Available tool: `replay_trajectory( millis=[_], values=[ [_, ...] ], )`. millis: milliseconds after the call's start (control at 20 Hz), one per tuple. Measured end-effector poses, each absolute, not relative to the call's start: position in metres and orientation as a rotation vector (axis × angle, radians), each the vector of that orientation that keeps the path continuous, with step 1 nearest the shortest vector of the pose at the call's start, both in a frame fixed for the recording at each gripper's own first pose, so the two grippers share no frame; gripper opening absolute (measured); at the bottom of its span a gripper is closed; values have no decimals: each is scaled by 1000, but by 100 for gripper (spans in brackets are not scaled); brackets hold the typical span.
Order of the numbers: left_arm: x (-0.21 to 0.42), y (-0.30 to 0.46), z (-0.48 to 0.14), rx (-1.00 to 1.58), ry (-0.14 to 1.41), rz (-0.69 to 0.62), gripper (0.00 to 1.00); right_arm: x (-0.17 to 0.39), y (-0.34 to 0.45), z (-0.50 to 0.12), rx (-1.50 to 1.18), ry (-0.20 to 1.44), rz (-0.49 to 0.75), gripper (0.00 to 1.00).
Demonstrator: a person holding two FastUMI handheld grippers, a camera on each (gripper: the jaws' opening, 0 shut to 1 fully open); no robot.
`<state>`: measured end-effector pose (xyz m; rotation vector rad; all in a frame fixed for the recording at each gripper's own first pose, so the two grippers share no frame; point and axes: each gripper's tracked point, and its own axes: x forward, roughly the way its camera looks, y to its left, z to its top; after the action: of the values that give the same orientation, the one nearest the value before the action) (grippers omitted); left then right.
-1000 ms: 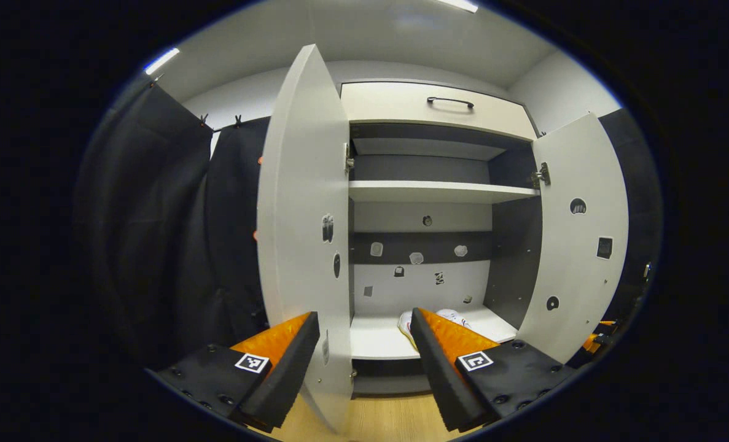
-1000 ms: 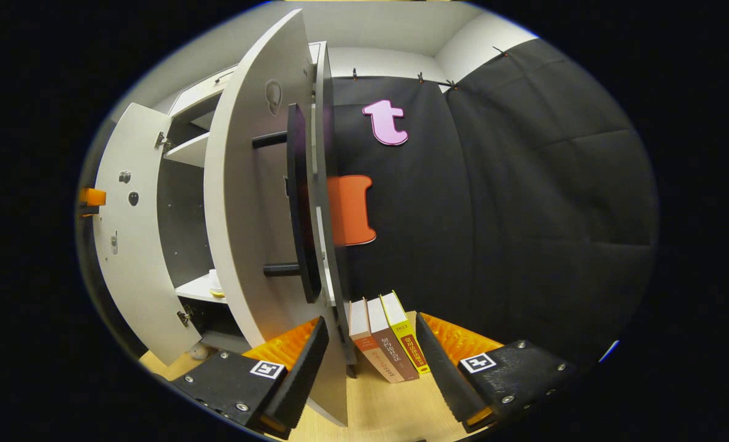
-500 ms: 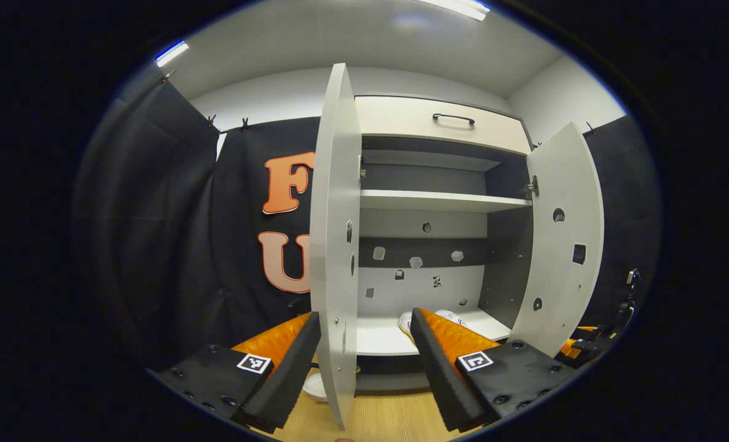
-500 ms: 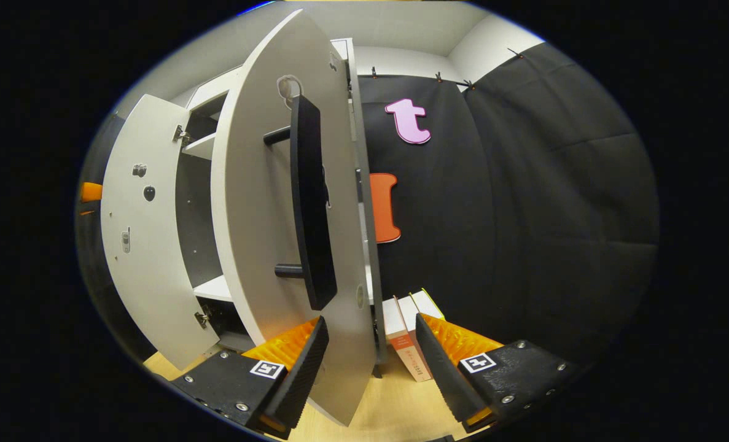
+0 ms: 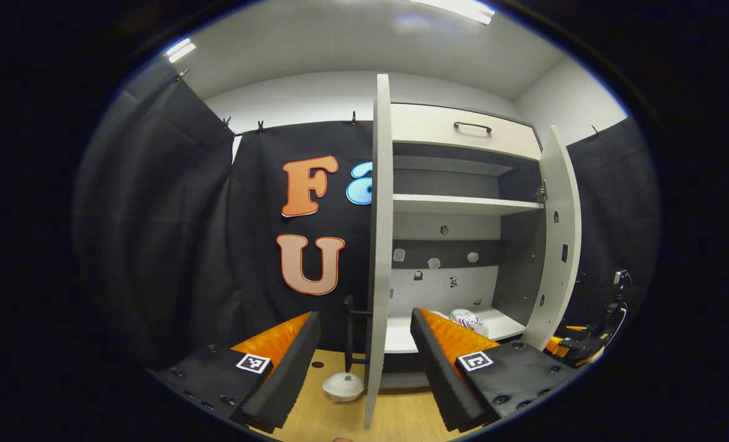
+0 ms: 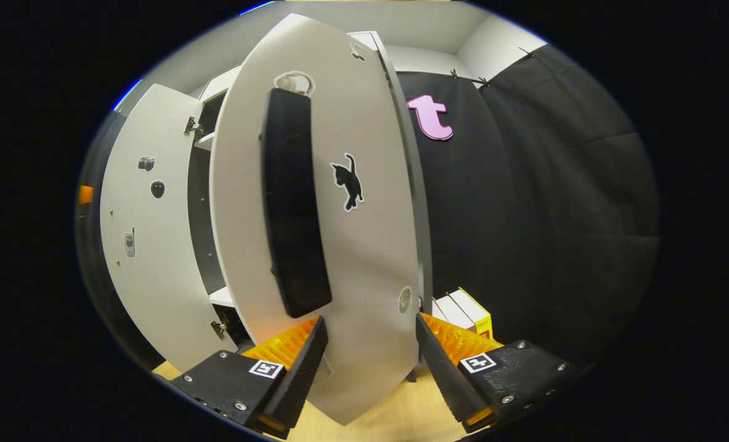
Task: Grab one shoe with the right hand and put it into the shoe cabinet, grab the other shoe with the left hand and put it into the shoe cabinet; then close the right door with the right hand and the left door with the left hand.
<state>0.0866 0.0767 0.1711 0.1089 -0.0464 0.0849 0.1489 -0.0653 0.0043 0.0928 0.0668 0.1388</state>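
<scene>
The shoe cabinet (image 5: 462,202) stands open in the left gripper view, its left door (image 5: 378,245) edge-on at 12 o'clock and its right door (image 5: 559,245) swung partway in at 3 o'clock. In the right gripper view the right door (image 6: 364,245) faces the camera, its dark handle (image 6: 292,202) at 11 o'clock and a cat sticker (image 6: 347,182) beside it. A shoe (image 5: 470,320) lies on the bottom shelf (image 5: 398,336). Books (image 6: 465,312) stand at 4 o'clock of the right view. A small white bowl-like thing (image 5: 343,386) sits on the floor. The left tongs (image 5: 364,362) are apart, holding nothing; the right tongs (image 6: 370,362) are apart, the door's lower edge between them.
</scene>
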Motion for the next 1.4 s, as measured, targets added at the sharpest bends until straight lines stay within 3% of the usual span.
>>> replay_trajectory(
  millis=[50,100,150,750,1100,1250,1400],
  values=[
    [86,83,172,109,-48,89,95,155,-56,4,102,69,149,89],
    [85,88,172,109,-48,94,95,162,-45,4,103,69,158,99],
    [84,94,171,109,-49,101,94,172,-37,4,93,68,158,92],
    [97,154,134,92,8,139,96,198,-18,8,13,54,113,91],
    [108,162,90,111,67,97,95,198,-16,11,-25,46,69,92],
    [114,164,70,105,88,70,99,198,-16,10,-23,39,51,92],
    [121,163,40,68,147,40,95,200,-15,10,-20,41,40,92]
  ],
)
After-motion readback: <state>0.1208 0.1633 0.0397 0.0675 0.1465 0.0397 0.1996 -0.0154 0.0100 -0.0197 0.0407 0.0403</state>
